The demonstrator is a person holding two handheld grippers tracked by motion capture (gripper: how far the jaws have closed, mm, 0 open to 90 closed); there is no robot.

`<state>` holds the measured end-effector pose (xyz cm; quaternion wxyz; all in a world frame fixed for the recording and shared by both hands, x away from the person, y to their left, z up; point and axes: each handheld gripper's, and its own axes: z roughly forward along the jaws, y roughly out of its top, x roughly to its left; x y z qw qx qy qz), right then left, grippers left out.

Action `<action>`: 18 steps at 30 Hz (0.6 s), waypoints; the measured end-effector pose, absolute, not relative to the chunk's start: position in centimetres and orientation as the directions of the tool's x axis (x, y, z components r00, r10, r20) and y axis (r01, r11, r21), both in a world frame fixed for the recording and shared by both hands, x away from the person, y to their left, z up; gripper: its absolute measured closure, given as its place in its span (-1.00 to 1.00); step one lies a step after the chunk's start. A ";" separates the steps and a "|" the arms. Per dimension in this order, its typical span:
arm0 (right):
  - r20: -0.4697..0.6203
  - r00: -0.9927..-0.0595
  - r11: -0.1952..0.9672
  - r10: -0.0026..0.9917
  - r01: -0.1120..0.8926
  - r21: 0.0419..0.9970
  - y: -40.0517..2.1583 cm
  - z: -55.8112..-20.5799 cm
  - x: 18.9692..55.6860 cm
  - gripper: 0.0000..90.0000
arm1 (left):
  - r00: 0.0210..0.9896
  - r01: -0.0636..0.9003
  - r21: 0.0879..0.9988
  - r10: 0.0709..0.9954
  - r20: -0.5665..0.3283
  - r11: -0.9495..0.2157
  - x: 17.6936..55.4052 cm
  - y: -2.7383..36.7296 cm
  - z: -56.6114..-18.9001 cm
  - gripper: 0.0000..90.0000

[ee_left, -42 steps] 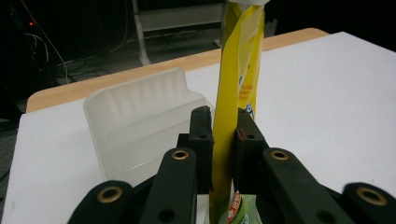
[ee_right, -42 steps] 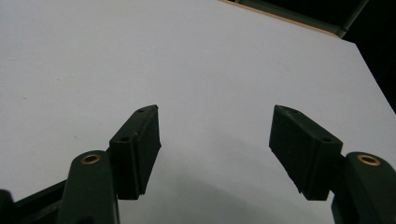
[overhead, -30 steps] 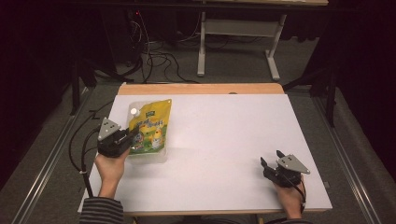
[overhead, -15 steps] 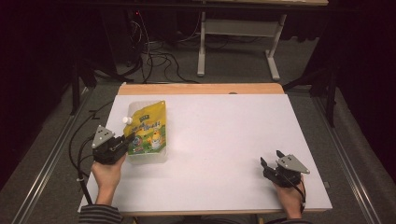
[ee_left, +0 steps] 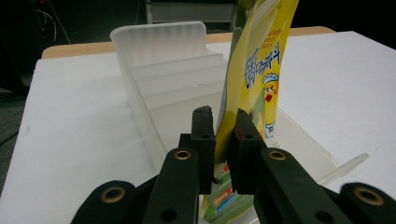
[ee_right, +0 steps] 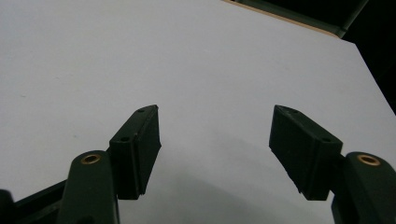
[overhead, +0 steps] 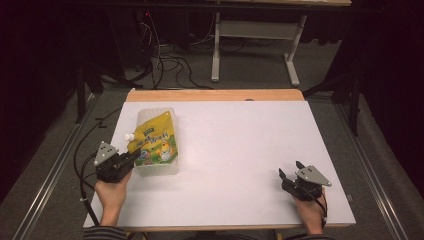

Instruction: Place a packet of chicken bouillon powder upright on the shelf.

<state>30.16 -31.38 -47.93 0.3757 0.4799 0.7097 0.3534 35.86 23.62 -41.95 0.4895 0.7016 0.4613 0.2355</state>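
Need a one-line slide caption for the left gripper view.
Left gripper shut on a yellow pouch standing in a clear tray on the white table.

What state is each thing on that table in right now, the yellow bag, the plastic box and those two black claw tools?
Yellow pouch: pinched at its lower edge, white cap on, leaning over the tray.
Clear plastic tray: on the table, open-topped, holding the pouch's lower end.
Left gripper: shut on the pouch.
Right gripper: jaws wide open, nothing between them, low over the white table.
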 end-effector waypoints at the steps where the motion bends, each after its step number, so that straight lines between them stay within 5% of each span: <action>1: -0.194 -0.257 0.290 0.947 0.416 0.862 -31.4 -47.9 30.2 -0.24 | 0.465 0.417 0.904 0.877 -0.119 -0.098 35.8 23.6 -42.0 0.82; 18: -0.195 -0.257 0.290 0.947 0.415 0.862 -31.4 -47.9 30.1 -0.24 | 0.414 0.404 0.911 0.904 -0.109 -0.075 34.2 24.4 -42.1 0.43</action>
